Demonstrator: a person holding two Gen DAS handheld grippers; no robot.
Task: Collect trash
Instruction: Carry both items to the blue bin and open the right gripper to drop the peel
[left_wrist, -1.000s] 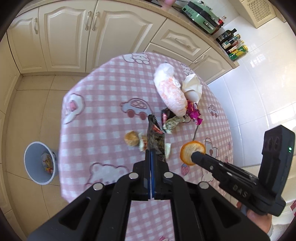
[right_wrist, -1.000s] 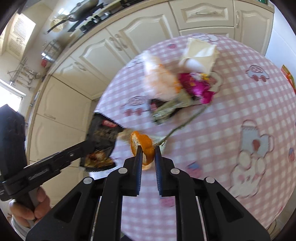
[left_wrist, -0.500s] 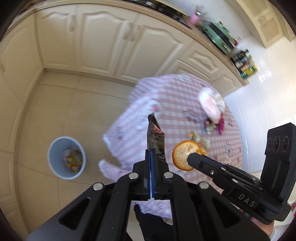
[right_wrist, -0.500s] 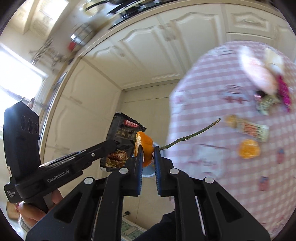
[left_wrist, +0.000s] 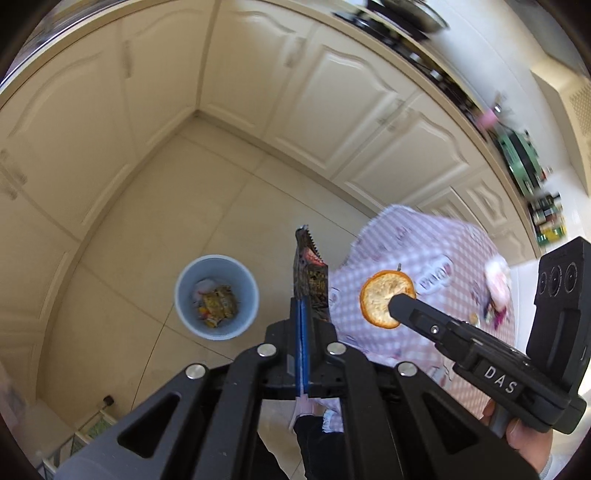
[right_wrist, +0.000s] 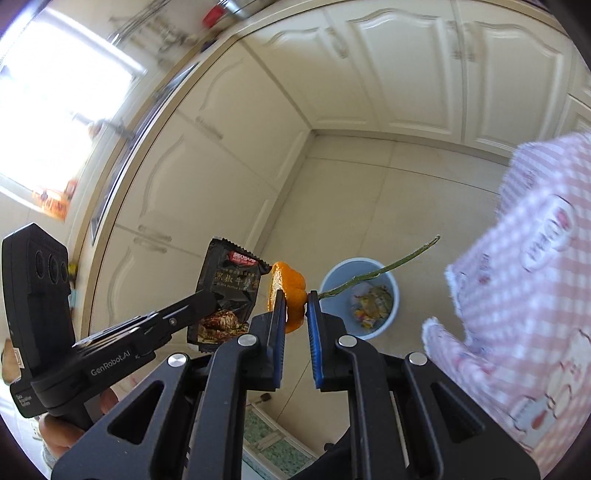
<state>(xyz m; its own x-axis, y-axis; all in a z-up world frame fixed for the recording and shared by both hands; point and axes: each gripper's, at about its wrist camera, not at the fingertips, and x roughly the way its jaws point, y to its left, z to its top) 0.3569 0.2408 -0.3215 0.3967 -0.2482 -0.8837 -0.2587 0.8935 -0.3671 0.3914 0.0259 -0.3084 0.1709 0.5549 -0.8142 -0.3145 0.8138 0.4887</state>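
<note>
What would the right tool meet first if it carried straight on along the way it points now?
Probably bare floor beside the blue bin, not the bin itself. The right tool, shut on the orange peel, points steeply down; the bin sits just right of that line, though depth is unclear.

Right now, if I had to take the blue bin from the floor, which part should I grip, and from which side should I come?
Probably the rim of the blue bin, from above. It stands upright on the floor with its mouth open upward, so the thin top edge is the part a two-finger gripper can close on, one finger inside and one outside. Trash already lies at the bottom, so I would keep it upright while lifting.
</note>
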